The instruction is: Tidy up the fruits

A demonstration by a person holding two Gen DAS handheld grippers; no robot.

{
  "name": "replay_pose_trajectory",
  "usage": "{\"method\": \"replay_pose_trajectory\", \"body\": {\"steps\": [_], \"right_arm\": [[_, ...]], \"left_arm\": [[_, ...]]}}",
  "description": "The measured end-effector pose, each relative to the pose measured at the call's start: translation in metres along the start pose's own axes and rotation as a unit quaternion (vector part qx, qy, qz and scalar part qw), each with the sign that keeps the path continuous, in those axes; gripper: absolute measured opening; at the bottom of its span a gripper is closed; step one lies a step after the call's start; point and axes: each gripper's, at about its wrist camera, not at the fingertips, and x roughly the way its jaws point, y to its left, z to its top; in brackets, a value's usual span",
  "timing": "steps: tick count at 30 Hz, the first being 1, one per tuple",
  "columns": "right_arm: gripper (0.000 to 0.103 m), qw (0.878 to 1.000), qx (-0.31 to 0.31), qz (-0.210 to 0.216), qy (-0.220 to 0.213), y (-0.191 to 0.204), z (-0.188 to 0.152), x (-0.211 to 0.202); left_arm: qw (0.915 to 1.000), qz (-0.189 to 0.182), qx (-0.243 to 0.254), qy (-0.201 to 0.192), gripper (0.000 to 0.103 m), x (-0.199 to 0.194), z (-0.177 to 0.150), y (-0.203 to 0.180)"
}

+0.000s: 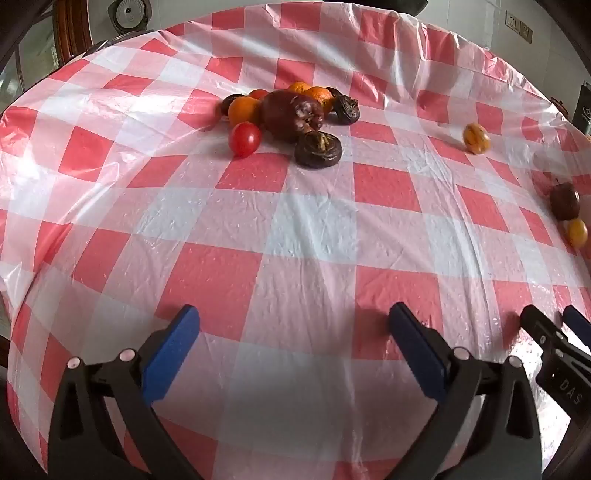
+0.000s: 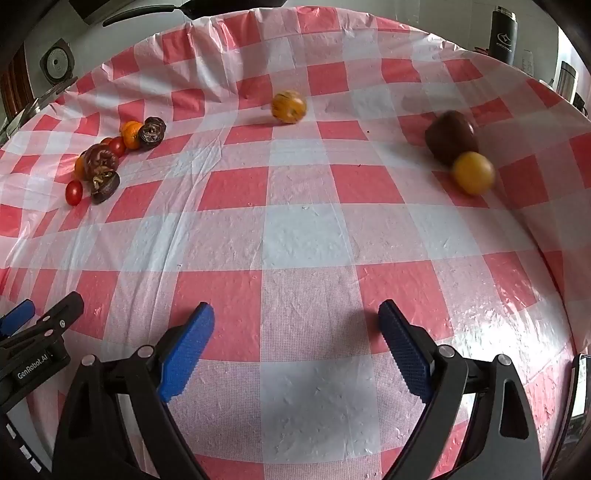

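Note:
A cluster of fruits lies on the red-and-white checked tablecloth (image 1: 295, 229): a large dark red fruit (image 1: 290, 114), small oranges (image 1: 243, 110), a red tomato (image 1: 245, 139) and dark wrinkled fruits (image 1: 318, 149). The cluster shows at the left in the right wrist view (image 2: 101, 162). A striped yellow-orange fruit (image 1: 476, 138) (image 2: 289, 106) lies apart. A dark red fruit (image 2: 450, 134) (image 1: 564, 201) touches a yellow fruit (image 2: 473, 172) (image 1: 577, 232) at the right. My left gripper (image 1: 293, 328) is open and empty, well short of the cluster. My right gripper (image 2: 295, 325) is open and empty.
The tablecloth (image 2: 295, 240) covers a round table whose edge curves away at the far side. A dark bottle (image 2: 502, 33) stands beyond the table's far right edge. The right gripper's fingers (image 1: 554, 343) show beside my left gripper.

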Motion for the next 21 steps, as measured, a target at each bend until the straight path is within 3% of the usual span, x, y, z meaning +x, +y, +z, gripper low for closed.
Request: {"method": "replay_pose_trajectory", "body": {"steps": [21], "right_arm": [[0.088, 1.000, -0.001, -0.001, -0.005, 0.0004, 0.0000, -0.0010]], "left_arm": [[1.0000, -0.002, -0.001, 0.003, 0.102, 0.0003, 0.0001, 0.0003]]}}
